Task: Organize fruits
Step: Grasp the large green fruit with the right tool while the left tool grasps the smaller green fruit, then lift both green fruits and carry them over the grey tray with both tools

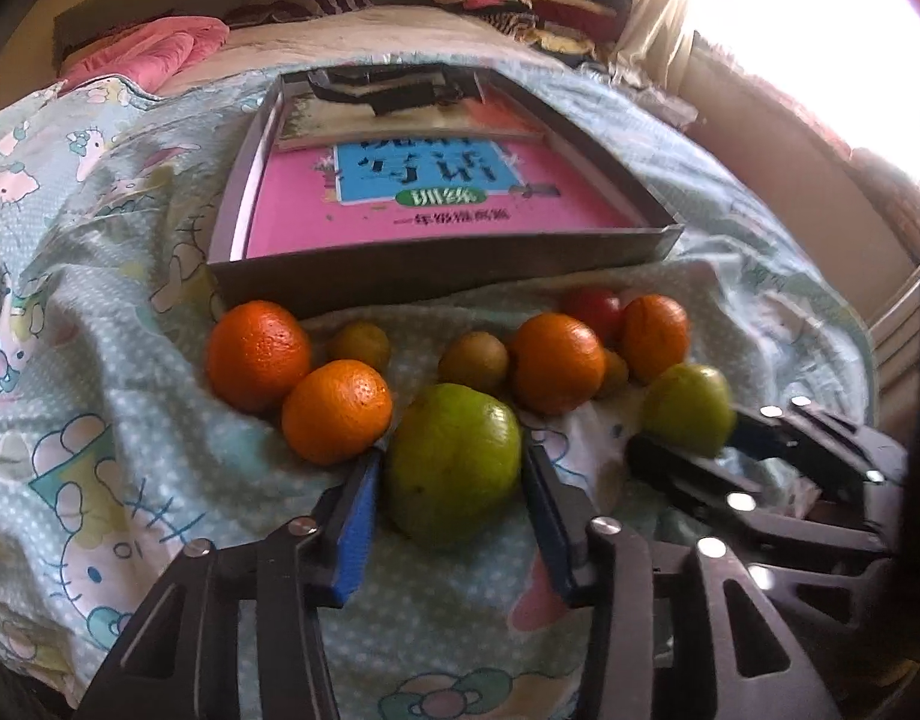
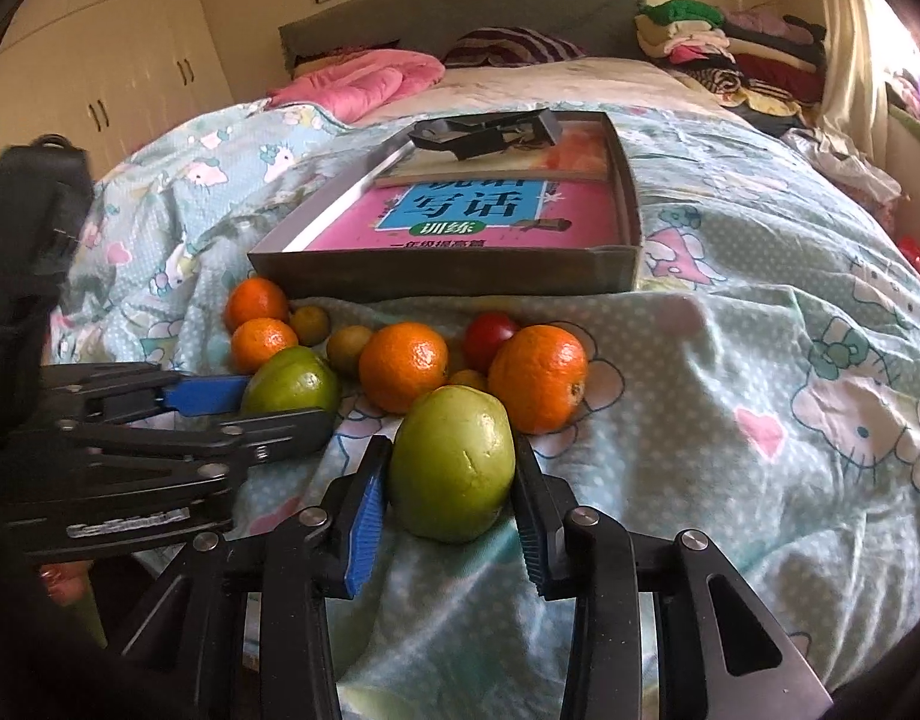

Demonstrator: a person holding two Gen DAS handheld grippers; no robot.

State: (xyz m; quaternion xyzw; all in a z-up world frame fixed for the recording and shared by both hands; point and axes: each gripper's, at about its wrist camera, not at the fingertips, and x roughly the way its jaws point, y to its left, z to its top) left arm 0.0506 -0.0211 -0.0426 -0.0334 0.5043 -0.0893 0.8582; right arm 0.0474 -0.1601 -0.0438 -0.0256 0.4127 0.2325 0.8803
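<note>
Both tongs, left tongs [image 1: 453,468] and right tongs [image 2: 453,465], pinch one green fruit each [image 1: 450,462] [image 2: 453,465] near the bed's [image 2: 730,360] foot edge; rounded skins may slip free, rolling into the oranges [image 2: 402,366].

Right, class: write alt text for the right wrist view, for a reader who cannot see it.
The right gripper closes its blue-padded fingers on a green round fruit lying on a cartoon-print bedsheet. Behind it lie four oranges, a small red fruit and a shallow cardboard box holding a pink book.
</note>
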